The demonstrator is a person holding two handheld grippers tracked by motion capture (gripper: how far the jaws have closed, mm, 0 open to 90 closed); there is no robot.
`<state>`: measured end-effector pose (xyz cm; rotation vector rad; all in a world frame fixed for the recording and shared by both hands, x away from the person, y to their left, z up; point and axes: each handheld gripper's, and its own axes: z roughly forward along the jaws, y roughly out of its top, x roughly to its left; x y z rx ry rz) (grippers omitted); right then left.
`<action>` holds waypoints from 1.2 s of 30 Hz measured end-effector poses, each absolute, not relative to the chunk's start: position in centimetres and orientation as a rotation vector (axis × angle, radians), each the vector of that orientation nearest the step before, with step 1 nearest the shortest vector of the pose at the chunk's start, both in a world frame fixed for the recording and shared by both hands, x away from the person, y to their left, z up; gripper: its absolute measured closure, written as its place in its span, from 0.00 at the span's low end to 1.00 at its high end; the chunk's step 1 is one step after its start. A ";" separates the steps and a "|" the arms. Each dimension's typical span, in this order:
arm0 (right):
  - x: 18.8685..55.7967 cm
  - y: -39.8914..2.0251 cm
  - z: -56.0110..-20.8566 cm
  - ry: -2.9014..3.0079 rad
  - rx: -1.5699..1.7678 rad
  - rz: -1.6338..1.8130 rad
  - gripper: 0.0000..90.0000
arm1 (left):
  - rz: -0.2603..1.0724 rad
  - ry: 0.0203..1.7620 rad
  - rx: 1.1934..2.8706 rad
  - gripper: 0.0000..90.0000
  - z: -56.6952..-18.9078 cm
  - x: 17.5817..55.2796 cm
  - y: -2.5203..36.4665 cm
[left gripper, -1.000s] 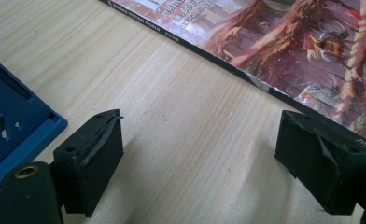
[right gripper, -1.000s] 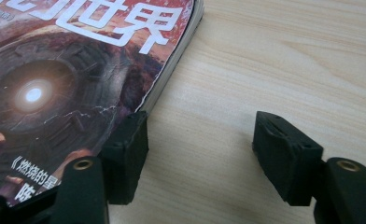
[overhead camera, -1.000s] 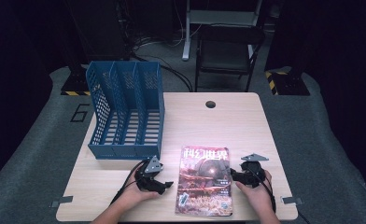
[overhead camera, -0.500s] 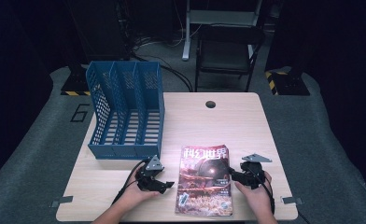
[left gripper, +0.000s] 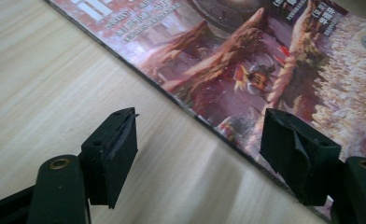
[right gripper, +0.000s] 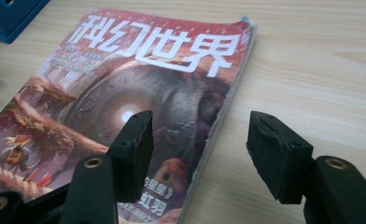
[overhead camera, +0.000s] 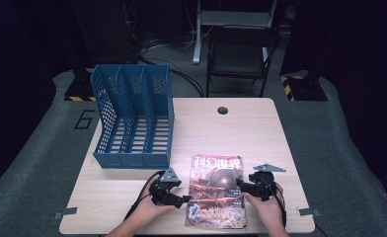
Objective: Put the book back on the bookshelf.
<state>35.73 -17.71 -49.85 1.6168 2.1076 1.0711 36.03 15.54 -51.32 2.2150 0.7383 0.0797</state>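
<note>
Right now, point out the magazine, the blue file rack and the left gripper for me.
magazine (overhead camera: 216, 190): high view, middle of its red cover.
blue file rack (overhead camera: 132, 159): high view, its low front wall.
left gripper (left gripper: 197, 142): left gripper view, gap between its open jaws.

The magazine (overhead camera: 216, 192) has a glossy printed paper cover, lying on a table (overhead camera: 260, 133) of pale, smooth matt wood grain, while the blue file rack (overhead camera: 132, 118) at ten o'clock looks like perforated hard plastic and the gripper pads (right gripper: 277, 158) look matt black rubber.
</note>
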 end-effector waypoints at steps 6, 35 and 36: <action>35.8 -16.5 -50.3 2.173 1.563 1.052 0.45 | 0.050 0.775 2.184 0.32 -51.3 35.9 14.4; 36.5 -16.3 -51.3 2.199 1.590 1.020 0.42 | 0.112 0.699 2.222 0.30 -52.1 34.7 12.9; 36.5 -16.3 -51.3 2.198 1.591 1.024 0.42 | 0.143 0.690 2.229 0.30 -52.2 34.6 12.8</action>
